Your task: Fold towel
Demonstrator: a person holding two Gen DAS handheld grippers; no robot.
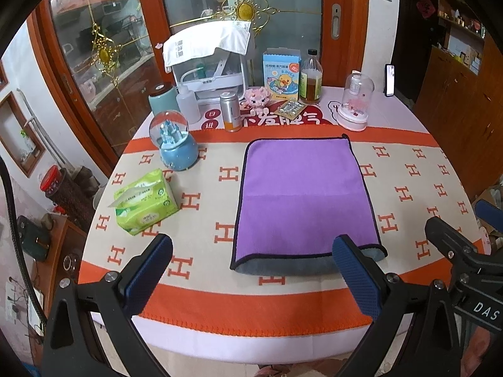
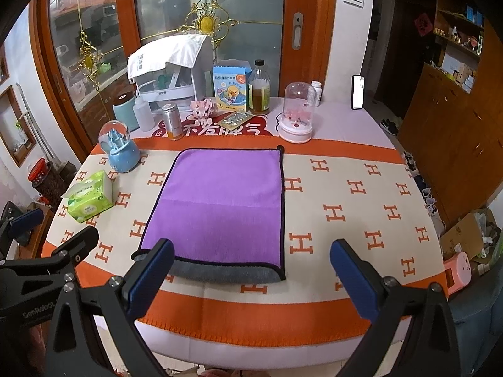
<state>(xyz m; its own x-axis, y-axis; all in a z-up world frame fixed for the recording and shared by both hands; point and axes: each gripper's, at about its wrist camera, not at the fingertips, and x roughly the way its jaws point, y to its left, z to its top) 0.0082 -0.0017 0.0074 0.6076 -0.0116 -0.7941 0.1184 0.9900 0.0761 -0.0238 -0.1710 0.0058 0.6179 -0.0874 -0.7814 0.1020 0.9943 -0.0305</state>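
- Purple towel (image 1: 301, 194) lying flat on the tabletop (image 1: 408, 169), folded over once, with the grey underside showing along the near edge and a faint crease across the middle.
- Dark trim running round the towel's border; a small loop sticking out at the far right corner.
- Left tongs (image 1: 251, 270) spread wide apart, holding nothing, hovering above the near rim of the tabletop; right blue pad (image 1: 355, 276) overlapping the towel's near right corner in the left wrist view, contact impossible to judge.
- Right tongs (image 2: 251, 270) likewise spread wide and empty, hovering over the near rim; left blue pad (image 2: 151, 279) overlapping the towel's near left corner in the right wrist view, contact again impossible to judge.
- Orange-bordered cloth with an H pattern (image 2: 333, 213) spread under the towel.
- Green tissue pack (image 1: 144, 204) to the left of the towel, well apart from it.
- Blue snow globe (image 1: 174, 141) beyond the tissue pack, near the towel's far left corner.
- Glass dome on a pink base (image 1: 356, 100), a bottle of amber liquid (image 1: 311, 78), a box with a duck picture (image 1: 281, 75) and a small metal can (image 1: 231, 111) standing in a row behind the towel.
- Phone (image 2: 357, 91) propped upright at the far right edge.
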